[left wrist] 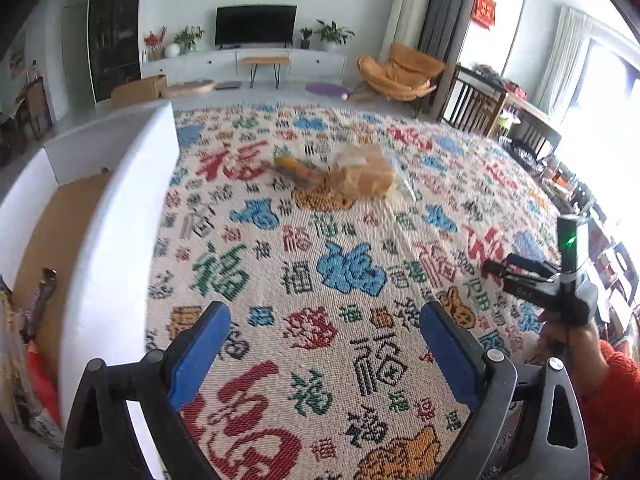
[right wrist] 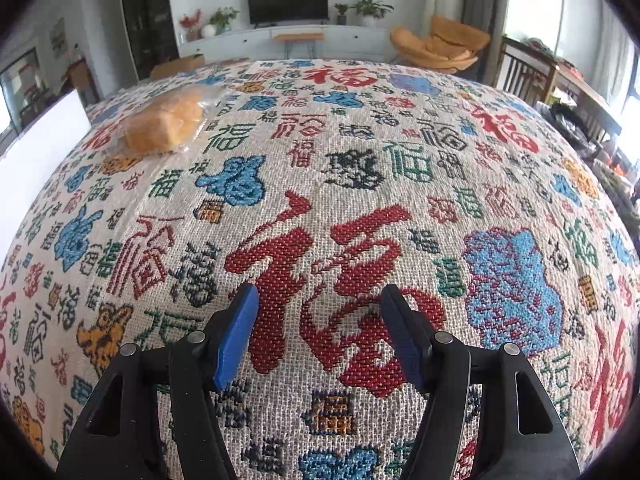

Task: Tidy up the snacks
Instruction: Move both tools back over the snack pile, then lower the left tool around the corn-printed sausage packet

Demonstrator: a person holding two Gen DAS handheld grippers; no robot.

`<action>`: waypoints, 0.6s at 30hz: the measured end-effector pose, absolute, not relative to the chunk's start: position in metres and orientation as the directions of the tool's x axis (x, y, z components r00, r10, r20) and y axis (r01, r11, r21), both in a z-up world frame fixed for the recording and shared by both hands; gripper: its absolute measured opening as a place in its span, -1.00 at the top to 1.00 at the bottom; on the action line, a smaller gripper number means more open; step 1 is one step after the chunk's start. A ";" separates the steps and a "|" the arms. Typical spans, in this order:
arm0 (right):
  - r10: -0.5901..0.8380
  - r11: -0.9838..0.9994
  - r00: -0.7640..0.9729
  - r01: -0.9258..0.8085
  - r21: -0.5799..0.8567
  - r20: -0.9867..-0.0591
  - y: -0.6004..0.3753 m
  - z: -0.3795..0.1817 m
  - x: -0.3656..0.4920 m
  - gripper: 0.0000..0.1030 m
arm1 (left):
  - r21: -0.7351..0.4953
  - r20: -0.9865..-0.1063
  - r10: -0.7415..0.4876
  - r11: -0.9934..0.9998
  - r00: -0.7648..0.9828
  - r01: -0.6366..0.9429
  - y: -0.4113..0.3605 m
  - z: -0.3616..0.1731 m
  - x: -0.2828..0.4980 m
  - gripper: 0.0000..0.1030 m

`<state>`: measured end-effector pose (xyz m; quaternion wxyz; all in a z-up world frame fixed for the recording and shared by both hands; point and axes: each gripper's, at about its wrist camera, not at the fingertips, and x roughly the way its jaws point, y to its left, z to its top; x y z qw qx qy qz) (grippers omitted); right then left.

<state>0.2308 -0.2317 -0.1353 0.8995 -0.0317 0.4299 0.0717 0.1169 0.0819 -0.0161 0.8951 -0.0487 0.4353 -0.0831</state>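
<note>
We hold the left tool (left wrist: 324, 344) and right tool (right wrist: 320, 334) both spread wide with nothing between the pads, over the patterned table (right wrist: 360, 200). Bagged bread (left wrist: 366, 176) lies mid-table beside a yellow snack (left wrist: 294, 168); more snacks sit in the white box (left wrist: 120, 216) at left

Left gripper (left wrist: 324, 340) agape, empty; right gripper (right wrist: 320, 328) parted, empty.

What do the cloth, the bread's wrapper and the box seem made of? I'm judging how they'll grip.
Cloth: woven fabric, matte; coarse stitch-like texture shows in the patterned characters.
Bread wrapper: likely thin clear plastic film, glossy; the loaf shows through and loose edges crinkle.
Box: smooth white walls, perhaps coated board or plastic; its brown floor looks like cardboard. Blur leaves this open.
</note>
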 end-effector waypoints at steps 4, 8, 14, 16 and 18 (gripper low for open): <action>0.082 0.987 0.615 -0.161 -0.023 -0.784 -0.223 -0.138 0.238 -0.41 | -0.103 -0.824 -0.108 0.994 0.556 0.042 0.065 -0.065 0.142 -0.84; 0.078 0.990 0.612 -0.142 -0.012 -0.787 -0.227 -0.140 0.238 -0.55 | -0.043 -0.830 -0.031 0.999 0.558 -0.009 0.065 -0.090 0.159 -0.84; 0.072 0.990 0.613 -0.141 -0.019 -0.787 -0.231 -0.141 0.233 -0.56 | -0.005 -0.838 0.020 0.999 0.546 -0.044 0.068 -0.108 0.172 -0.85; 0.072 0.990 0.613 -0.141 -0.019 -0.787 -0.231 -0.141 0.233 -0.56 | -0.008 -0.834 0.022 0.999 0.551 -0.052 0.070 -0.108 0.171 -0.85; 0.074 0.990 0.612 -0.141 -0.017 -0.787 -0.232 -0.141 0.234 -0.57 | -0.008 -0.834 0.021 0.999 0.551 -0.051 0.071 -0.109 0.170 -0.89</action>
